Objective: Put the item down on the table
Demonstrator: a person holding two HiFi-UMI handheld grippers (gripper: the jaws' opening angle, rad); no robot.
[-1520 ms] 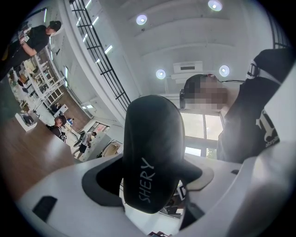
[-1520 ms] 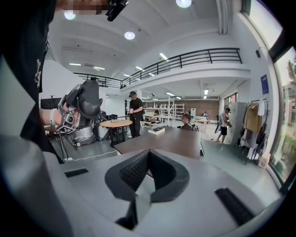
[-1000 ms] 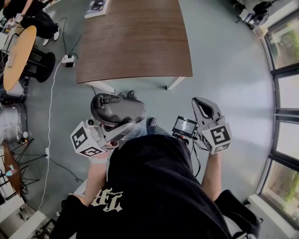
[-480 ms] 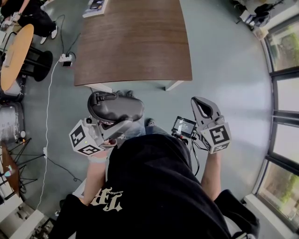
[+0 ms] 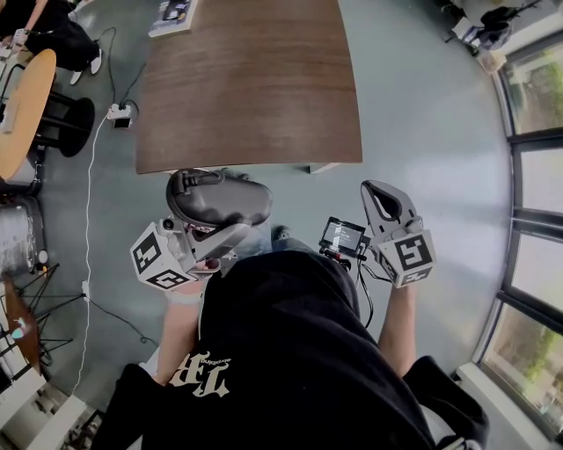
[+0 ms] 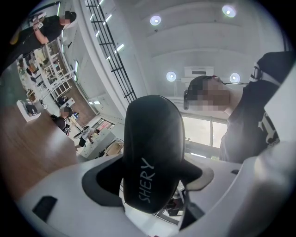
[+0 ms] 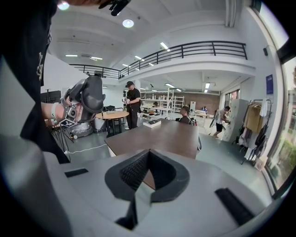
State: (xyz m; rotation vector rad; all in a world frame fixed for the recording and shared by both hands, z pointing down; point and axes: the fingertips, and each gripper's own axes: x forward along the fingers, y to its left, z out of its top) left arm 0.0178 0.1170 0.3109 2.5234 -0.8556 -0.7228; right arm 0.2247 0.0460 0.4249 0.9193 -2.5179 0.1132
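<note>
One large brown table (image 5: 255,79) fills the top of the head view, bare wood bar a book (image 5: 174,15) at its far L corner. Its near edge lies just ahead of the person (image 5: 290,352), who stands on a grey floor (image 5: 422,132).

Next in size is the black case (image 5: 220,200): oval, hard-looking shell, "SHERY" printed on it, w/ a clip or loop at one end. It's in the air, just short of the table's near edge and not yet over the wood, lying roughly crosswise.

The L gripper (image 5: 214,235) has it. Its jaws are closed onto the case's middle from both sides, and in the L gripper view the case rises up between them. The R gripper (image 5: 376,192) holds nothing, jaws pressed together and pointed toward the table, w/ a small screen (image 5: 345,235) just beside it.

Handling, as a judgement: prob light and stiff, so no sag & no crush worry. The shell looks smooth and rounded, so it could slip or swivel in the jaws if tipped. A mid-body hold seems the right spot, as it's balanced there. Best set it on its long side, well in from the edge, since a curved shell may rock.
</note>
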